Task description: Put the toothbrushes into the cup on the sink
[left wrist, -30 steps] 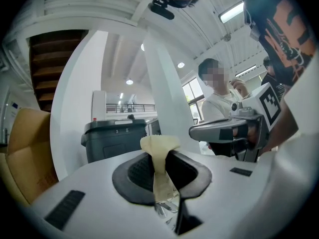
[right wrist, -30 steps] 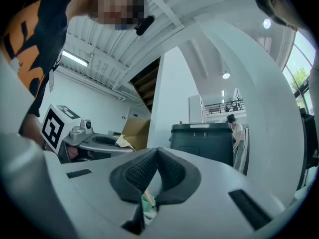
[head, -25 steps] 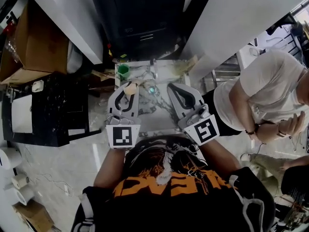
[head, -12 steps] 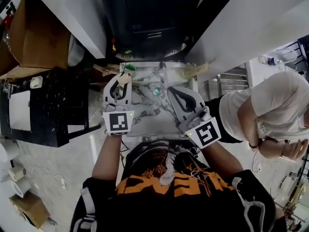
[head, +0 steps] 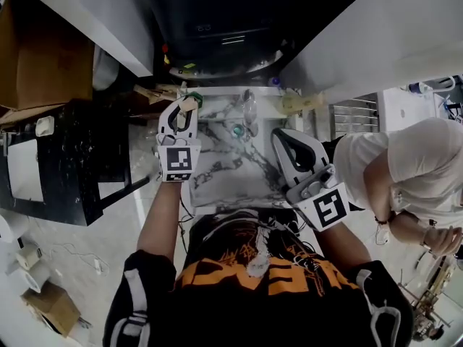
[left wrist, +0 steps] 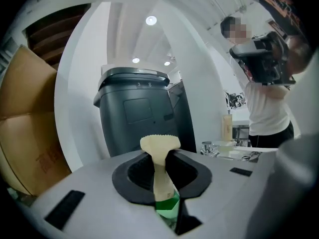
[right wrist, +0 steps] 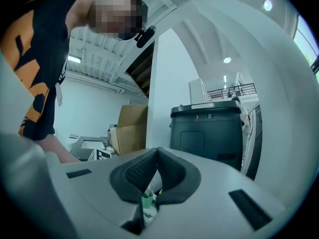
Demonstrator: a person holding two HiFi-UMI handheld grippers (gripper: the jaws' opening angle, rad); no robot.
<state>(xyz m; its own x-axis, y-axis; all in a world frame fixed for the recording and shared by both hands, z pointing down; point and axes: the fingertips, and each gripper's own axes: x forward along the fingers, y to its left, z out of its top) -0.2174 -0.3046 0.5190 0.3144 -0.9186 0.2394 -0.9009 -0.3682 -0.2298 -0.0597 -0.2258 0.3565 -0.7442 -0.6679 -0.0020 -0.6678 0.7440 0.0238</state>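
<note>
Left gripper [head: 180, 113], closed on the cream toothbrush [left wrist: 159, 151] beside the green cup [head: 196, 100] at the sink's [head: 231, 173] upper-left corner, may tip the cup if lowered off-centre; right gripper [head: 283, 138] is shut, empty.

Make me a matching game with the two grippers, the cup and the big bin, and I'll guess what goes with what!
Things:
1. left gripper
2. right gripper
3. cup
4. bin

Matches:
A. dark grey
B. shut, with nothing between its jaws
C. green
D. shut on the cream toothbrush

Right pairs: 1-D, 2-B, 3-C, 4-A.
</note>
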